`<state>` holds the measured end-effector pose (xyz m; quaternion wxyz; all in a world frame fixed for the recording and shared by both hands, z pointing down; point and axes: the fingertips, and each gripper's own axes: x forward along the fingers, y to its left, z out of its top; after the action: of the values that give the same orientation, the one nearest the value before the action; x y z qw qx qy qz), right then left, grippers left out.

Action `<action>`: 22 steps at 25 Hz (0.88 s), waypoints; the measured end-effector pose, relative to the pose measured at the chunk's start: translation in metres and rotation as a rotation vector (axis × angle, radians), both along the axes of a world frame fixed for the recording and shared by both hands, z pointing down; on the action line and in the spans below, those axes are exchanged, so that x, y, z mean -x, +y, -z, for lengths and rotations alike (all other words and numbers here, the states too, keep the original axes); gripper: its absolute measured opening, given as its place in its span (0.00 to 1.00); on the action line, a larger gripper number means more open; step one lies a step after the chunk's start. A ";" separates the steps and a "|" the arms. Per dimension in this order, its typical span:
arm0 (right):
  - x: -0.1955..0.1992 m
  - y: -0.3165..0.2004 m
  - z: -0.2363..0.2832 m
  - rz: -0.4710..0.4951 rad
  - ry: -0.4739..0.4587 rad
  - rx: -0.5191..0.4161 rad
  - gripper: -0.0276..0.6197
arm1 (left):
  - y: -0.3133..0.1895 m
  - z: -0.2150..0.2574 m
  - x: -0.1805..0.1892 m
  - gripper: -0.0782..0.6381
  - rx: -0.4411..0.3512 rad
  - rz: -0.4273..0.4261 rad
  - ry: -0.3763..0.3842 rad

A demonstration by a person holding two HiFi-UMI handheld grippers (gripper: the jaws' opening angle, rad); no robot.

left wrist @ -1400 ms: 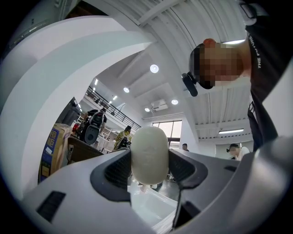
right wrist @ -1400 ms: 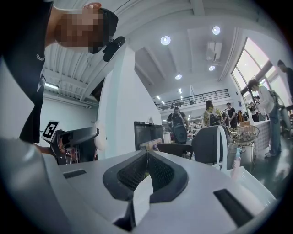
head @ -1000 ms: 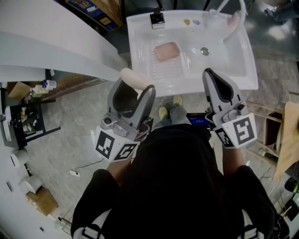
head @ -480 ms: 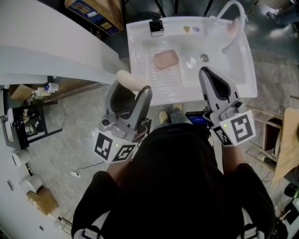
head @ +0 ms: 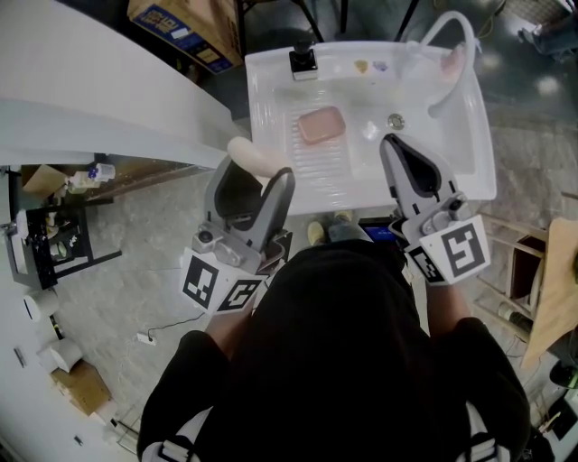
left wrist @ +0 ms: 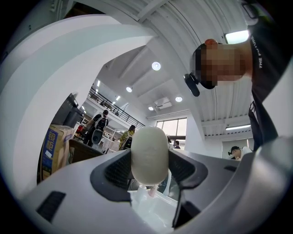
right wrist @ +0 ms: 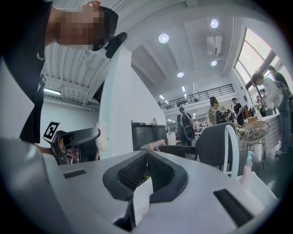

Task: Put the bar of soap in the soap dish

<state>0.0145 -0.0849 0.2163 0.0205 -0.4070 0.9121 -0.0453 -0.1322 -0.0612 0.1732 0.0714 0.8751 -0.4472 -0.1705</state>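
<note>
Where we stand: before a white sink (head: 474, 153), which lies at 12 o'clock of our dark-clad body in the head view.
Left tool (head: 259, 173): we grip the bar of soap (head: 251, 152) with it; the jaws stand wide and both pads press on the bar's flanks.
Bar of soap, detail: cream-white, oval and smooth. We hold it in the air just short of the sink's near left corner. In the left gripper view it (left wrist: 149, 155) stands upright between the pads, its rounded end above them.
Soap dish (head: 321, 124): pink, a rounded rectangle lying on the ribbed slope inside the sink, at 2 o'clock of the bar and apart from it.
Right tool (head: 395, 144): closed. In the right gripper view (right wrist: 146, 170) the jaws meet pad to pad. It lies at 3 o'clock of the left tool, and its tip shows over the basin's near right part.
Drain (head: 396, 120): in the basin, at 3 o'clock of the soap dish.
Faucet (head: 449, 36): white and arched, at the sink's far right corner.
Black object (head: 304, 54): on the far rim, at 12 o'clock of the soap dish; we cannot tell what it is.
Cardboard box (head: 185, 27): at 10 o'clock of the sink.
</note>
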 end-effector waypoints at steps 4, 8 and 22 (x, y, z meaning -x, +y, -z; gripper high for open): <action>-0.006 -0.006 0.001 -0.001 -0.001 -0.002 0.07 | -0.006 0.000 -0.006 0.46 0.001 -0.002 -0.004; -0.015 -0.010 -0.001 0.001 -0.004 -0.001 0.08 | -0.010 -0.002 -0.016 0.46 0.005 -0.007 -0.009; -0.043 -0.034 -0.007 0.025 -0.033 -0.008 0.08 | -0.032 -0.005 -0.053 0.46 -0.001 -0.015 -0.047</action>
<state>0.0574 -0.1186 0.2232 0.0364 -0.3949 0.9167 -0.0487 -0.0787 -0.0931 0.1778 0.0618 0.8824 -0.4419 -0.1495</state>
